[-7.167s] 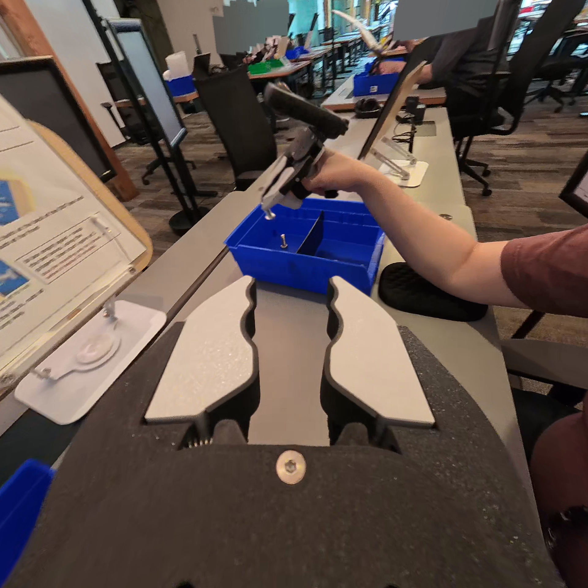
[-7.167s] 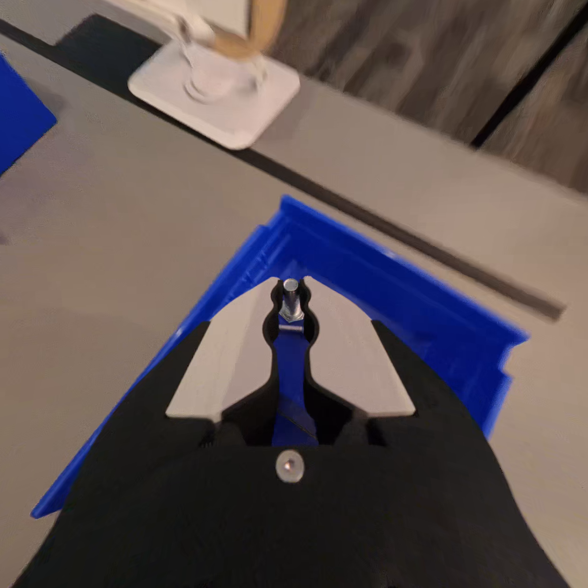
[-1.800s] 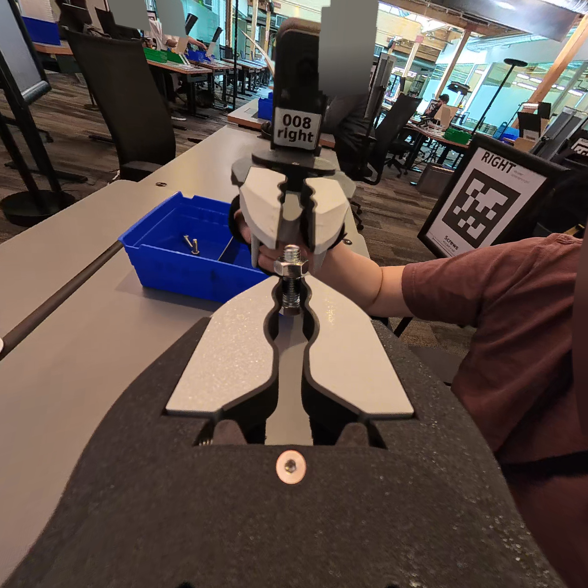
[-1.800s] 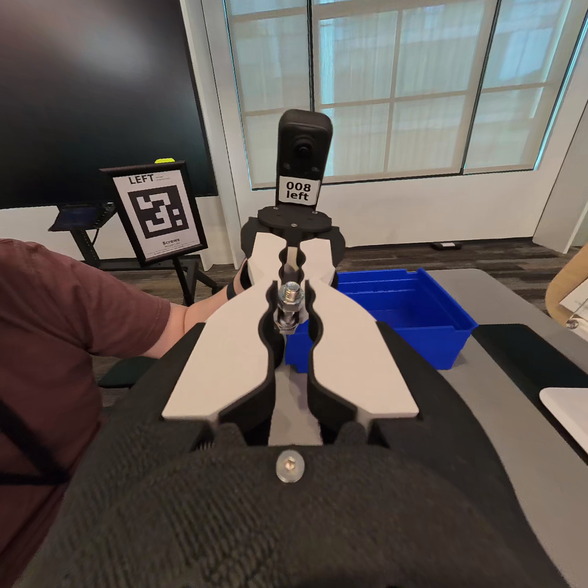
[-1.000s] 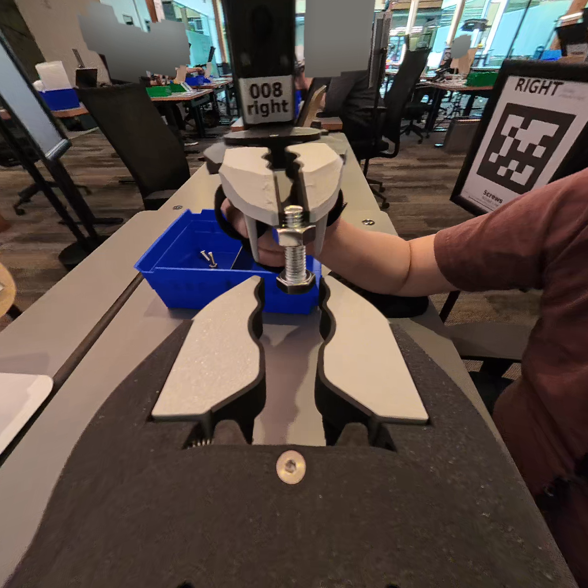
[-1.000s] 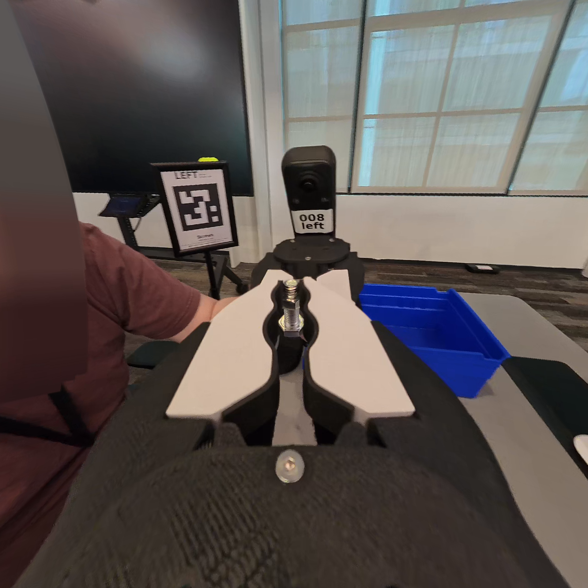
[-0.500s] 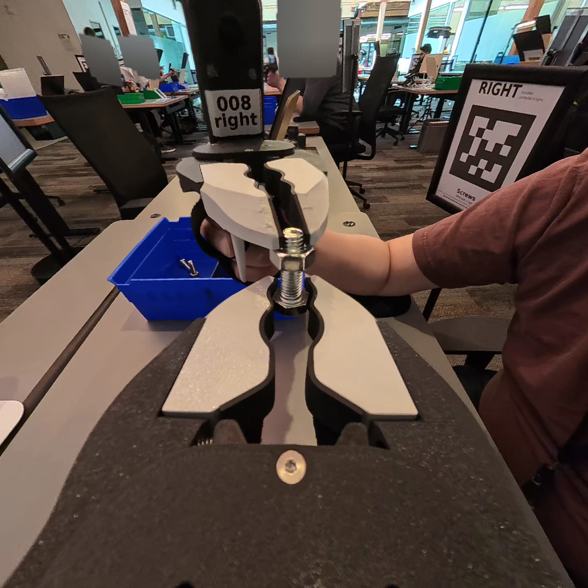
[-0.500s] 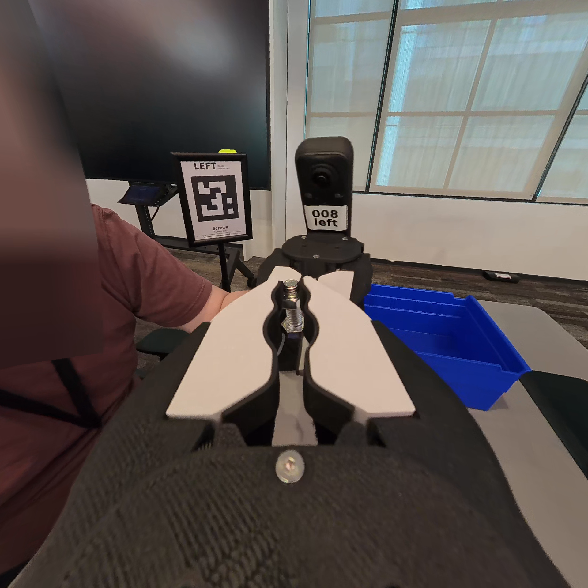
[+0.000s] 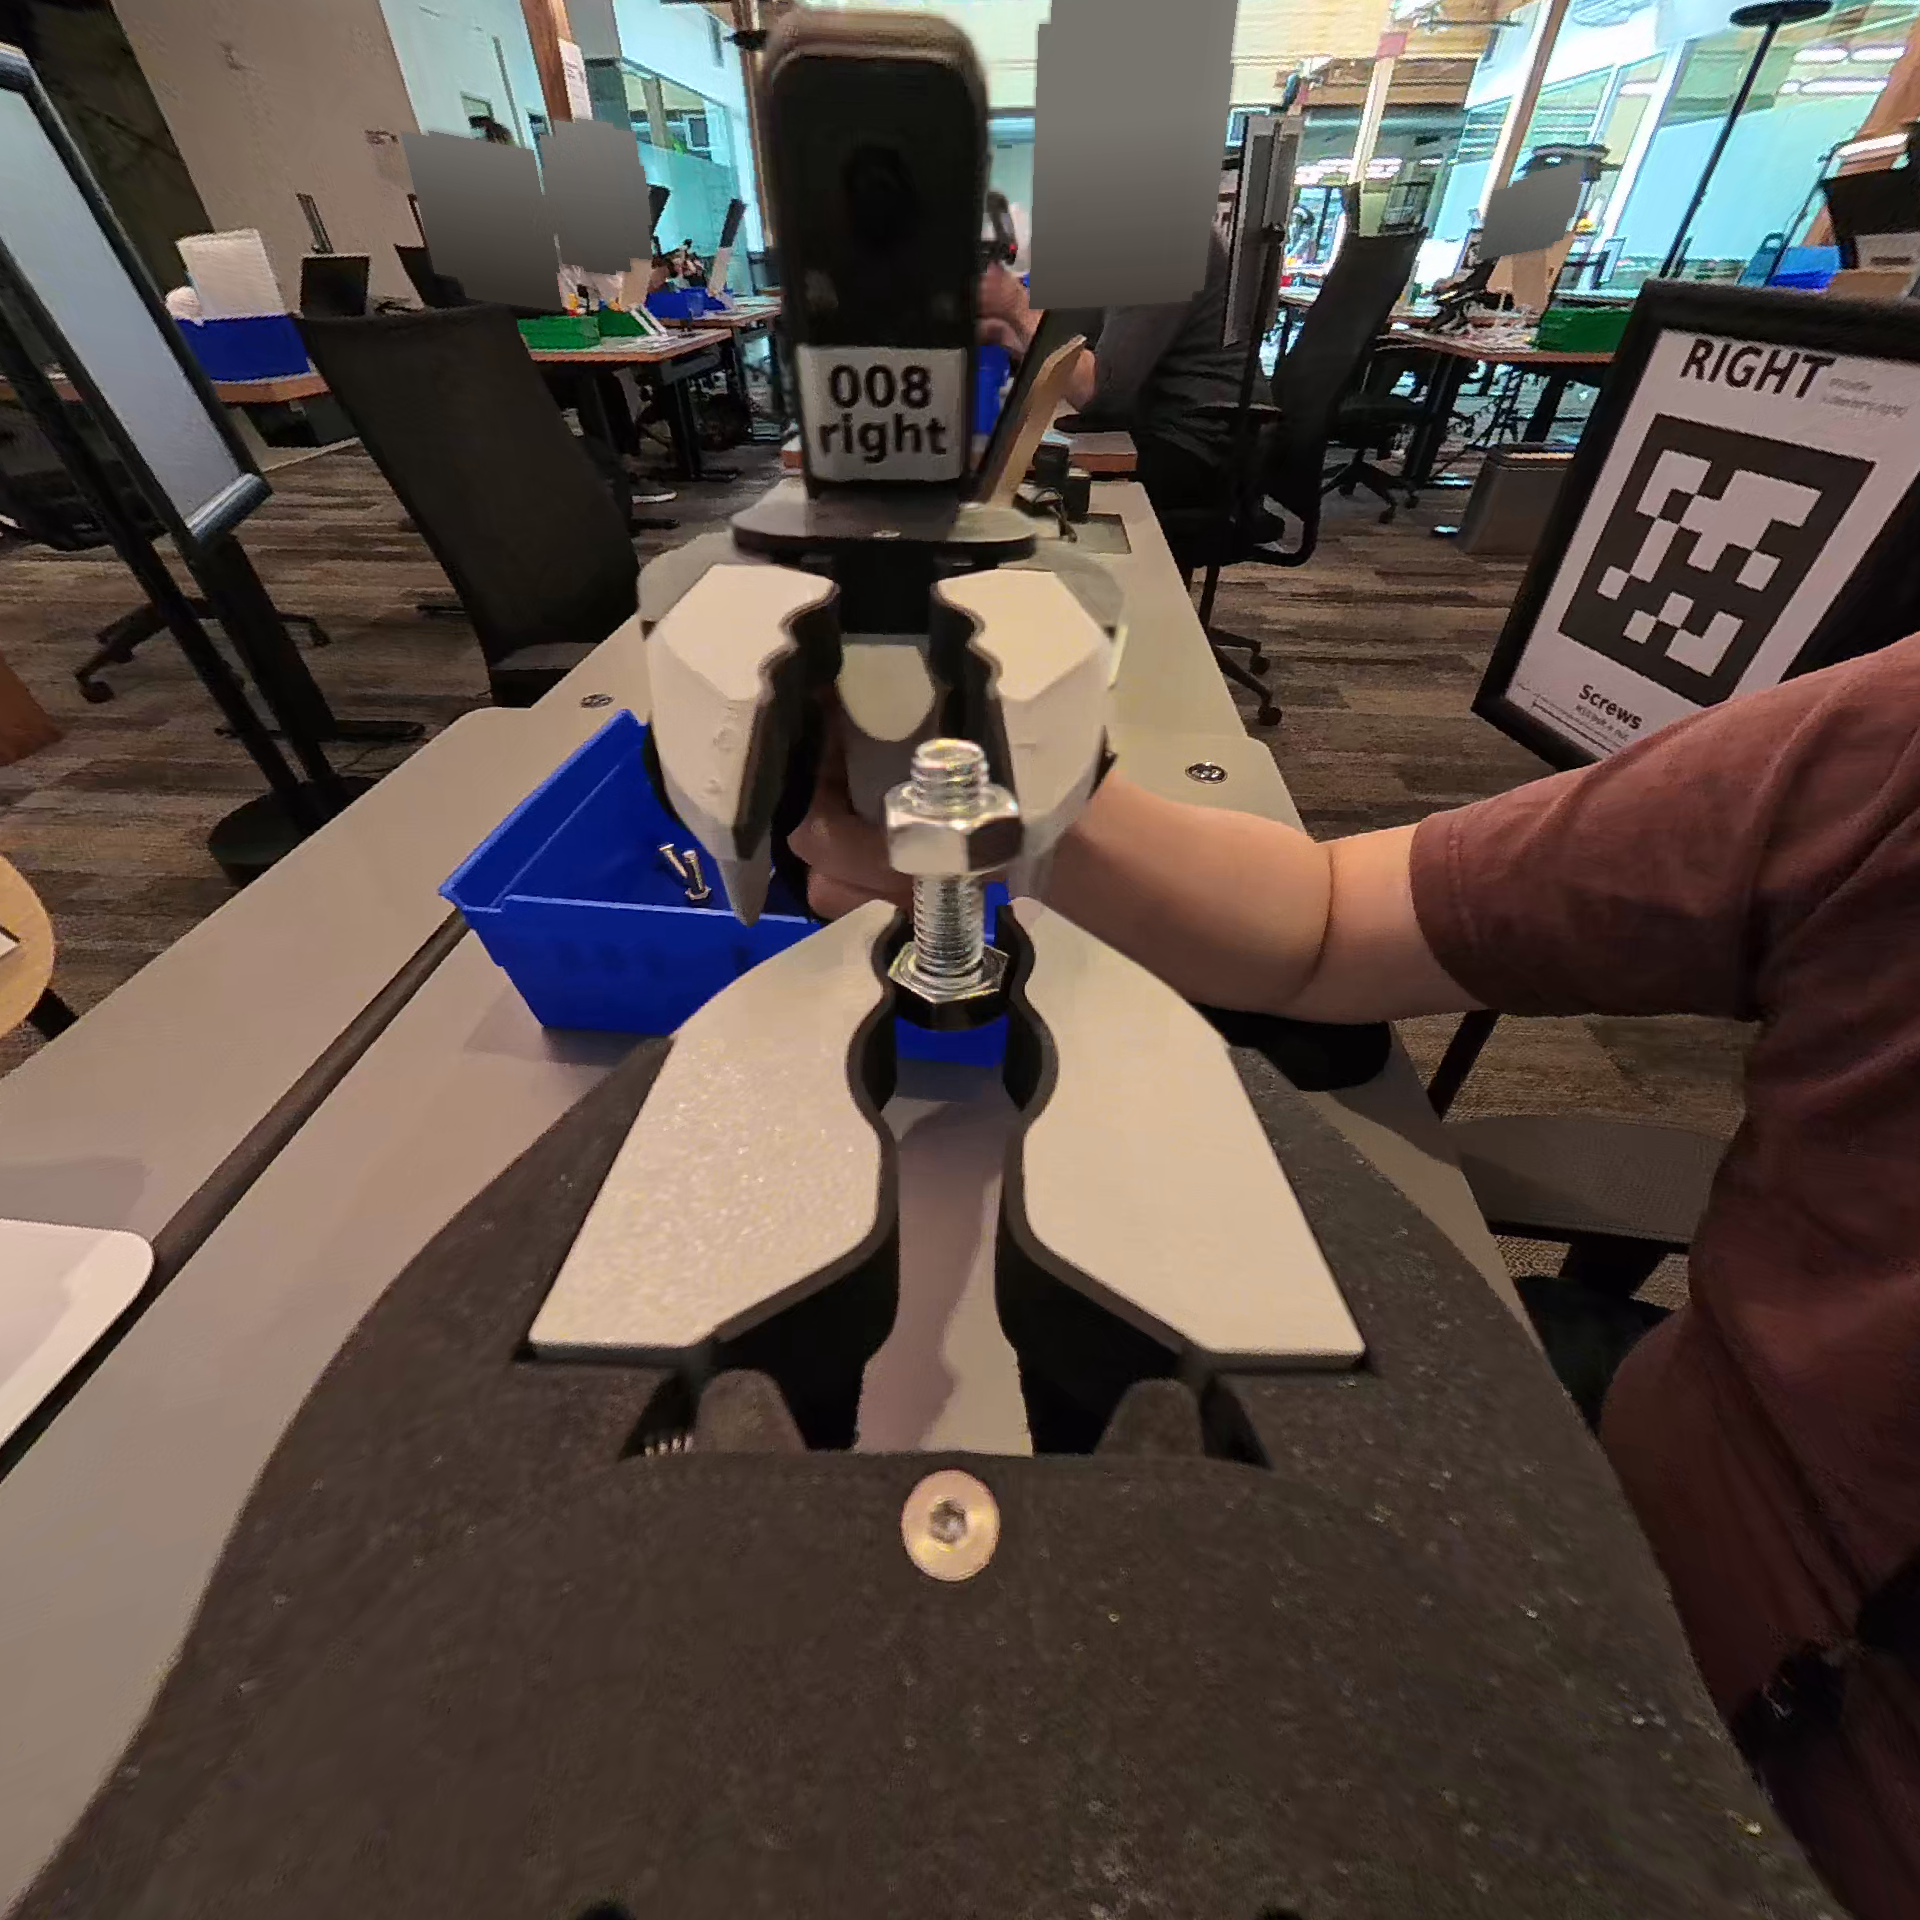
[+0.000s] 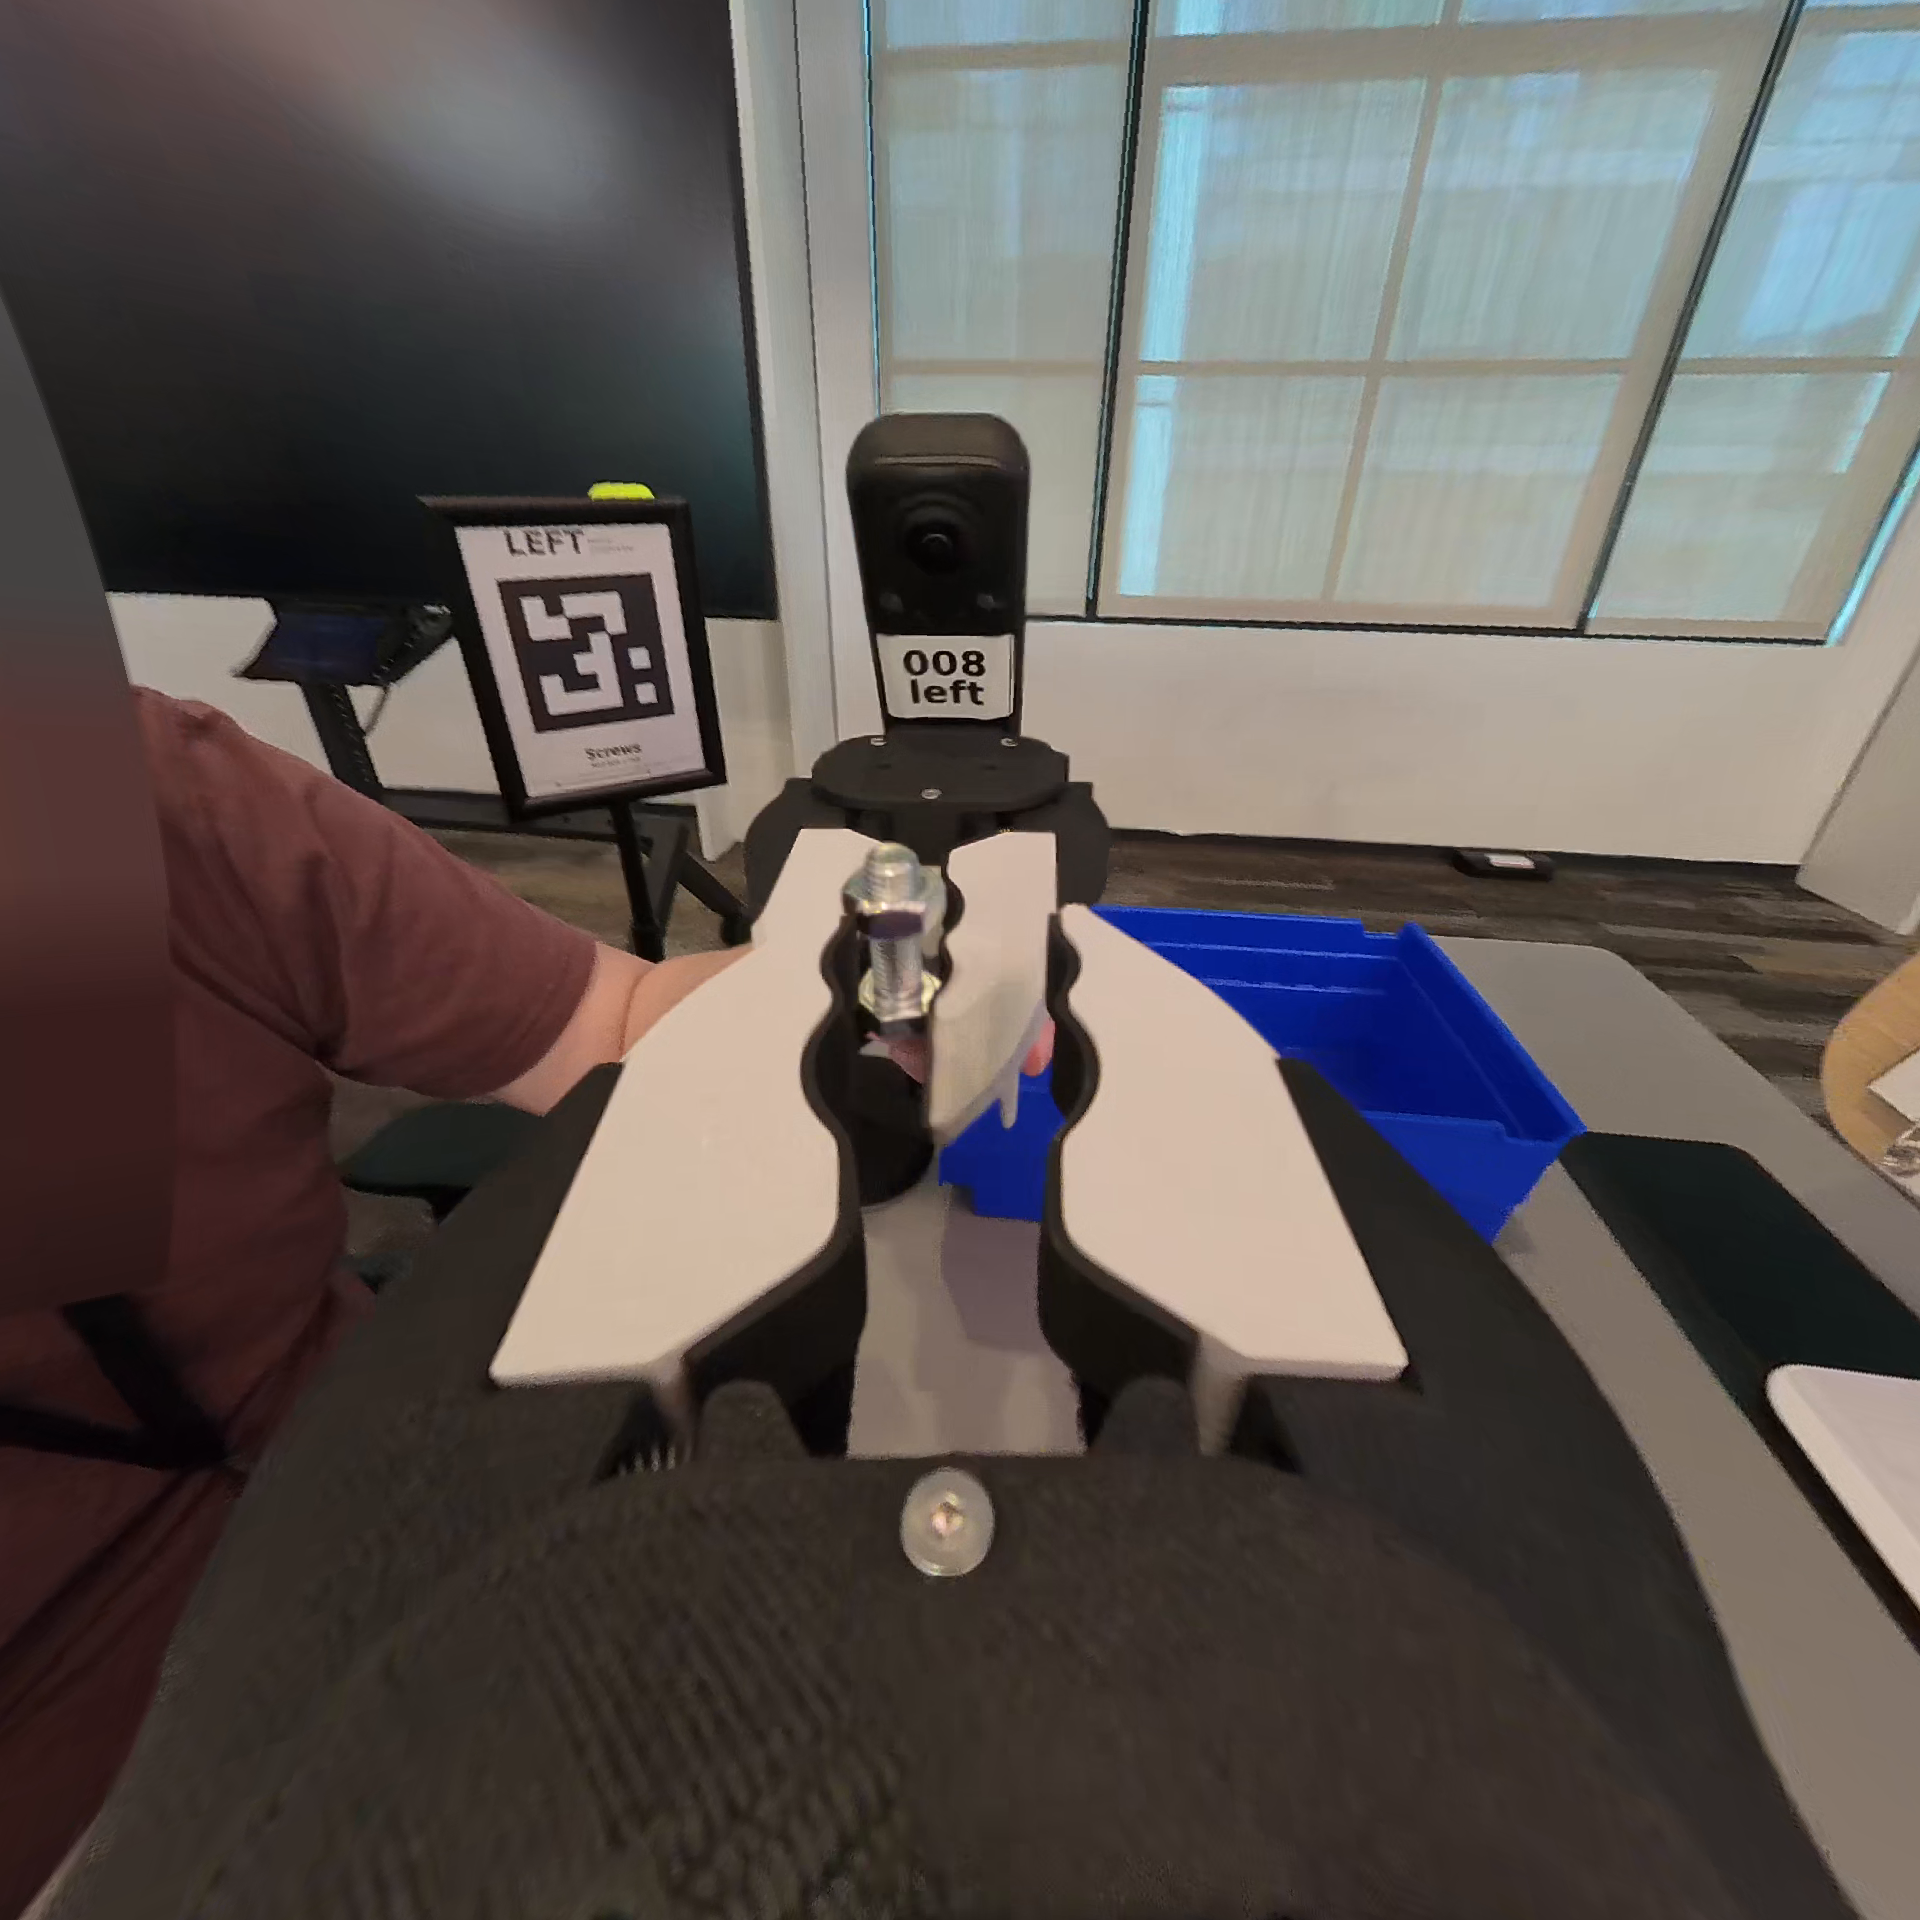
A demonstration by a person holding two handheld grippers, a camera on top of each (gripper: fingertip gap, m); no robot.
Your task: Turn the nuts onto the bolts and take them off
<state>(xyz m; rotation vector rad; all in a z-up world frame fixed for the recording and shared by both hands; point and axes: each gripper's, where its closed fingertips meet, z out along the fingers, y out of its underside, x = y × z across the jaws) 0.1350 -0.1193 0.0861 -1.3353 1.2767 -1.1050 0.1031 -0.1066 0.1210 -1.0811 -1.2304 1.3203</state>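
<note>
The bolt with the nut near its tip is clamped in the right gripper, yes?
No. The left gripper clamps the bolt by its head, as the left wrist view shows; the nut does sit near its tip.

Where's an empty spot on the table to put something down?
Bare grey table lies left of the blue bin, on both sides of the dark groove. The bin holds screws, and its right side is crowded by the held bolt and black pad.

Left tongs (image 10: 902,971) grip bolt (image 10: 889,961); right tongs (image 10: 951,1023) spread.
</note>
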